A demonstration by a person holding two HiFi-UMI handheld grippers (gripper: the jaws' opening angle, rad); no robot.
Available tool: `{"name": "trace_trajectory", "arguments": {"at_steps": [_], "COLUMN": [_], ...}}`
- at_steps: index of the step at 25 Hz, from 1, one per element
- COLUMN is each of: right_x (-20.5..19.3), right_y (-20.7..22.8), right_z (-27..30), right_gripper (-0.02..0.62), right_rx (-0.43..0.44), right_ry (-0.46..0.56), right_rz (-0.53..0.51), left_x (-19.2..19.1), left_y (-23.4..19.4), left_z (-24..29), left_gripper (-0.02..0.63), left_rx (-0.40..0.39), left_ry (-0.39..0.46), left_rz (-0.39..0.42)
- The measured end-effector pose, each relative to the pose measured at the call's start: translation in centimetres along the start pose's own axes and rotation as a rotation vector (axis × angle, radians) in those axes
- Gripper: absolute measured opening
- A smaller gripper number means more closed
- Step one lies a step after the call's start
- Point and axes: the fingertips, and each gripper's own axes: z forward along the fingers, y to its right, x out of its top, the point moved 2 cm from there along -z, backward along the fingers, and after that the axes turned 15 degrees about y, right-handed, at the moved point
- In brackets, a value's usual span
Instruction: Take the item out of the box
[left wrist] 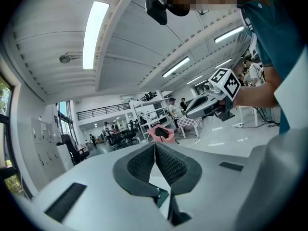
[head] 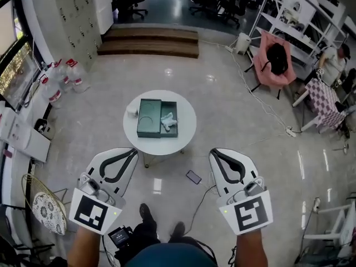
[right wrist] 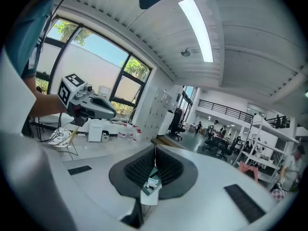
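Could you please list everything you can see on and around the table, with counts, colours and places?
table: one, white, round, mid-floor
box: one, green, open, on the table
item: one, white, in the box's right part
phone: one, dark, on the floor near the table
bottles: several, clear with red, on the floor at left
chair: one, pink, upper right
bag: one, black, on the chair
steps: brown, beyond the table
shoes: two, black, bottom centre
left gripper: one, white, shut, empty, short of the table
right gripper: one, white, shut, empty, short of the table
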Motion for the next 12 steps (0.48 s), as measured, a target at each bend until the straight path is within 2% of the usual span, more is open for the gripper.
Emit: {"name": "trace_trajectory", "arguments": {"at_steps": [8, 12], "right_x": [-2.8, -3.6], "right_y": [0.7, 0.8], "right_z": [9.4, 14.0], "right_gripper": [0.038, 0.038], "right_rx": [-0.025, -0.039], "right_ry": [-0.079, -0.098], "right_rz": [-0.101, -0.114], "left_x": [-6.5, -9.2], "left_y": [-8.5, -12.3], "left_z": [3.6, 4.7], "left_gripper": [0.021, 0.021], "left_rx": [0.009, -0.003], "left_ry": [-0.005, -0.002], "left_rz": [0.022, 0.020]}}
